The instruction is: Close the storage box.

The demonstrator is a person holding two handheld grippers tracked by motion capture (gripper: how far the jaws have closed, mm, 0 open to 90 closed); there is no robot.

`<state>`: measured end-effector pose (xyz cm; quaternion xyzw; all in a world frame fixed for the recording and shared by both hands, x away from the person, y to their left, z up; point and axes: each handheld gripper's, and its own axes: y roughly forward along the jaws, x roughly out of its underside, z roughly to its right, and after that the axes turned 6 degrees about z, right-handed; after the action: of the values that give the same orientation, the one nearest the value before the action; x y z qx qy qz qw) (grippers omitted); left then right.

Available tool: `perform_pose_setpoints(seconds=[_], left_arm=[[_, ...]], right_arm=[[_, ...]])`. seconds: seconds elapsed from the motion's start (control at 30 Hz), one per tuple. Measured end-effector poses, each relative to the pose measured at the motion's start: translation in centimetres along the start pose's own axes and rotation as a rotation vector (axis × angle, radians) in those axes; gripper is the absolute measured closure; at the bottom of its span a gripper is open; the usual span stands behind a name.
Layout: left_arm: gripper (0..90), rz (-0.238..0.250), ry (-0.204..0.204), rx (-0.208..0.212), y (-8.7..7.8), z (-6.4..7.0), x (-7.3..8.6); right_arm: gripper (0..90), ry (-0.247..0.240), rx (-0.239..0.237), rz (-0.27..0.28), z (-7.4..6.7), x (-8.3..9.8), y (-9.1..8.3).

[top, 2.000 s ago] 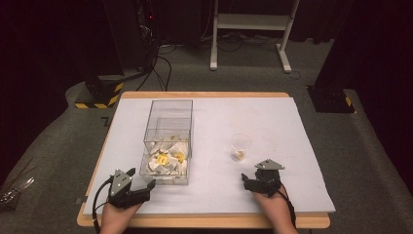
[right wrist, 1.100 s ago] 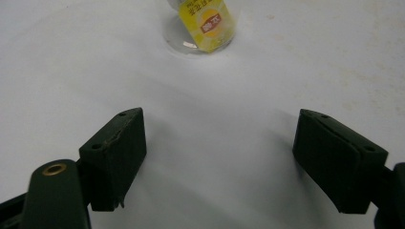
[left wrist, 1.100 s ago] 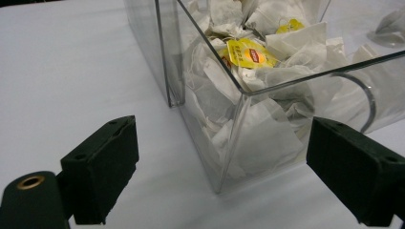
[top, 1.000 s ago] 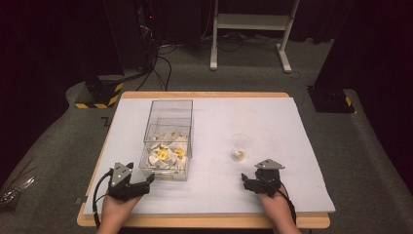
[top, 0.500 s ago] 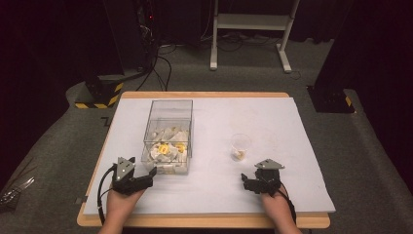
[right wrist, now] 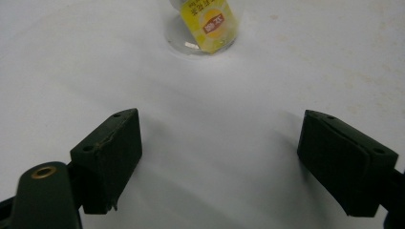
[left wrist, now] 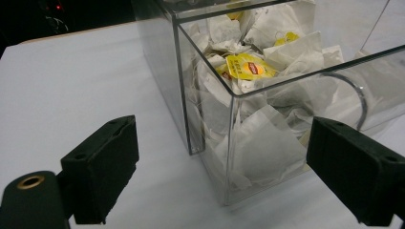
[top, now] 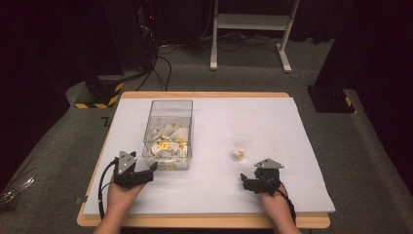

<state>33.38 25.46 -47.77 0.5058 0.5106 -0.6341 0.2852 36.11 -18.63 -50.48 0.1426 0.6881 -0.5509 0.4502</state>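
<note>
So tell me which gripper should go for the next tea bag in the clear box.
Left. The left gripper sits open right at the near corner of the clear box of tea bags. The right gripper, also open, sits across the table near the plastic cup, probably too far to be handy.

Lab: dark room, equipment rack [top: 146,29], floor cables [top: 160,63], hazard-striped base [top: 97,97].

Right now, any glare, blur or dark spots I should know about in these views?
High view: the table is evenly lit, surroundings nearly black, soft overall. Left gripper view: the box walls carry reflections, its near edges sharp, the teabags readable. Right gripper view: the cup at the top edge is blurred and cut off; the jaws cast faint shadows.
</note>
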Motion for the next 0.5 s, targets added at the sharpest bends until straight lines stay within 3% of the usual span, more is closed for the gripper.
perform_pose_setpoints(seconds=[0.5], left_arm=[[11.3,-0.012,-0.054,-0.026,2.3,-0.9,-0.3]], right_arm=[[15.1,0.000,0.001,-0.001,0.0,0.0,0.0]])
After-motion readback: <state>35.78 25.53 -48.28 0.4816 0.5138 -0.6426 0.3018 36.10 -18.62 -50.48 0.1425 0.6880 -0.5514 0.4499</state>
